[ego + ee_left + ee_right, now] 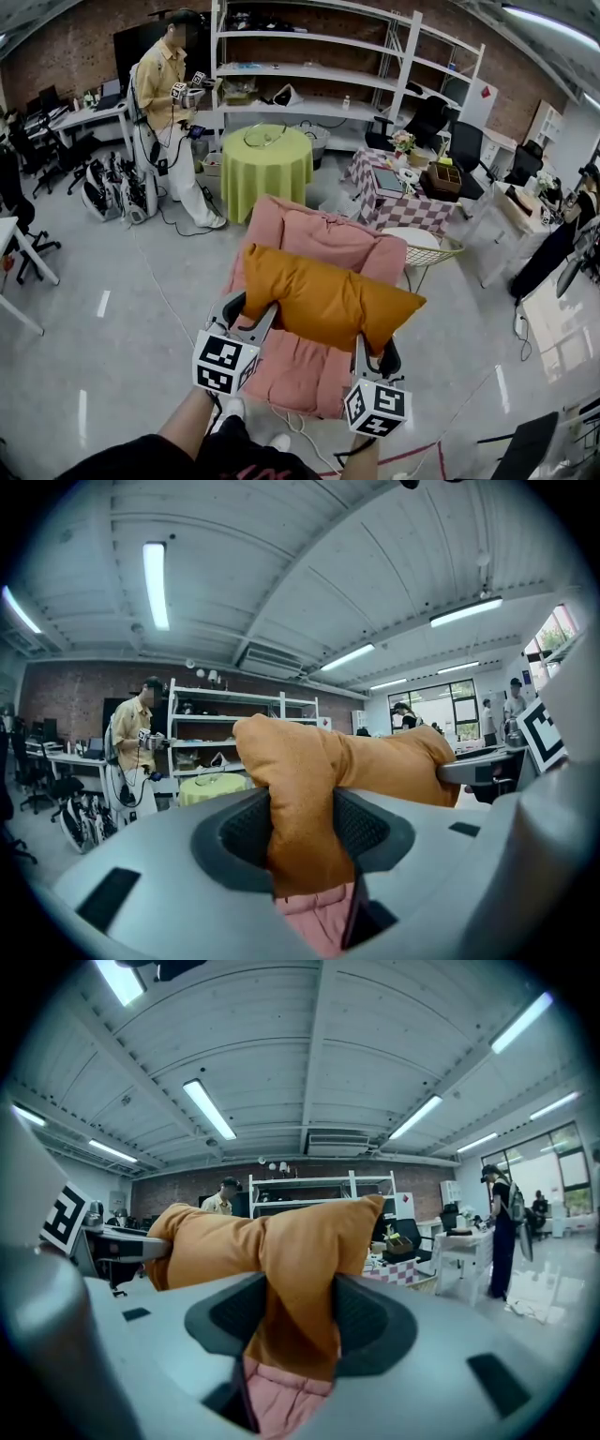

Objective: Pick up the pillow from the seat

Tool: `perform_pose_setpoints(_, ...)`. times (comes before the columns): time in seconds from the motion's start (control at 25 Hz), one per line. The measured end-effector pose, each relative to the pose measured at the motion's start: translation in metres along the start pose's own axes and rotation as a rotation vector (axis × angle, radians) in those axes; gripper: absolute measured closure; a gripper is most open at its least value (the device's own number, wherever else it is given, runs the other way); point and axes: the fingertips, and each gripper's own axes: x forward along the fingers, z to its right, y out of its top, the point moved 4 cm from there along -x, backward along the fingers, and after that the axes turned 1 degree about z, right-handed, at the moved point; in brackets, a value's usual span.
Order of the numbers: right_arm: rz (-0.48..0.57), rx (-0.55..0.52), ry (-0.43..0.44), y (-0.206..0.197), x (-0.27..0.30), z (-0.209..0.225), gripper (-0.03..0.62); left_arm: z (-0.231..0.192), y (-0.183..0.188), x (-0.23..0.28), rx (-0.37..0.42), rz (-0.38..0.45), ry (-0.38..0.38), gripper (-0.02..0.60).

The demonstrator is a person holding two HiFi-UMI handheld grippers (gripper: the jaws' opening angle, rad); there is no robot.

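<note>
Pillow [323, 295], orange: left gripper [250, 315] clamped at its 9 o'clock end, right gripper [375, 350] clamped at 3 o'clock; best raised level, clear of seat [300, 367].

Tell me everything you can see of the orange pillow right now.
The pillow is a plump rectangular cushion in mustard-orange fabric with pointed corners. It lies roughly level, held over the pink armchair, apparently lifted off its seat. The left gripper pinches its near left edge, the right gripper its near right edge; the fabric bunches in each grip.
</note>
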Motion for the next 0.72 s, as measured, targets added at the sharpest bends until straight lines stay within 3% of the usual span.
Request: perform_pose_setpoints(0.72,0.007,0.003,0.003,-0.006,-0.005,0.016,0.368,0.017,0.0,0.006,0.018,-0.008,-0.001,0.391)
